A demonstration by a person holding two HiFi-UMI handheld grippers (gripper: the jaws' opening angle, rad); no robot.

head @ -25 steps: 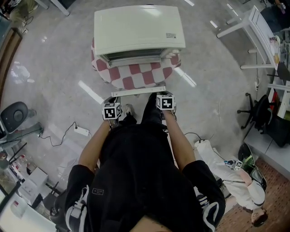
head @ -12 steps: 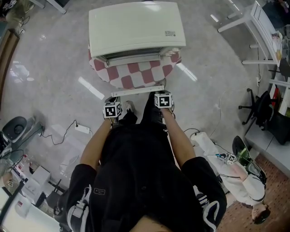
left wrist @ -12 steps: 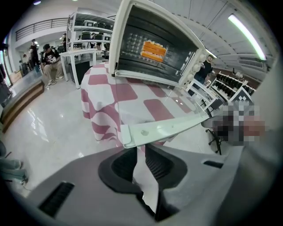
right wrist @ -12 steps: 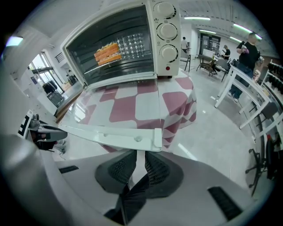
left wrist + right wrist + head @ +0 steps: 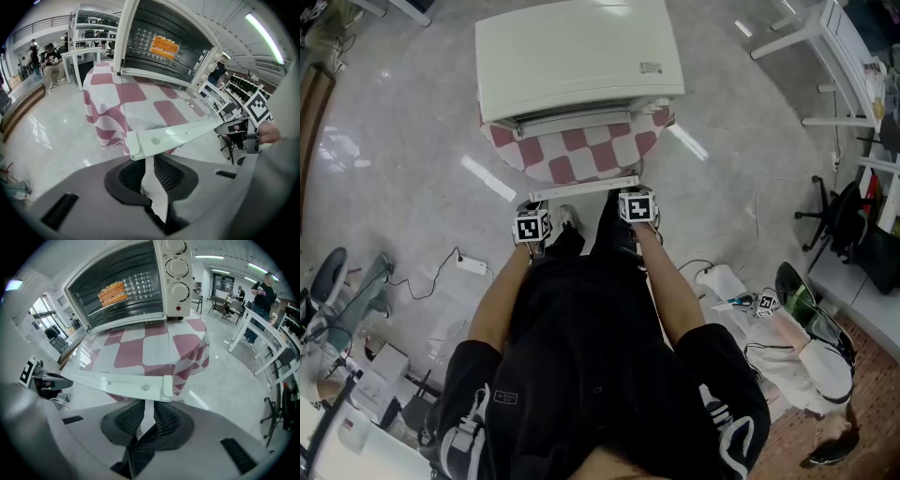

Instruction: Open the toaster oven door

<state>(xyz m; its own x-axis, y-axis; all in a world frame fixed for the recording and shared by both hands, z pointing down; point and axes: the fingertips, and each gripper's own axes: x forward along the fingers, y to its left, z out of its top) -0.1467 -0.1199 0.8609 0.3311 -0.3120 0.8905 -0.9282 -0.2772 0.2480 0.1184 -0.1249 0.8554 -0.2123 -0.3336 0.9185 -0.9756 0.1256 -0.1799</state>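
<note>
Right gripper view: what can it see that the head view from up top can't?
Only the right gripper view looks inside the toaster oven. It shows orange food on the rack and the knobs on the front. Only the head view shows the oven's flat top, the person's arms and a power strip on the floor. Both show the checked tablecloth and the white door handle.

Red-white checkered cloth (image 5: 581, 152); white power strip (image 5: 470, 267) on grey floor (image 5: 403, 159); maybe bags (image 5: 787, 342) heaped lower right.
</note>
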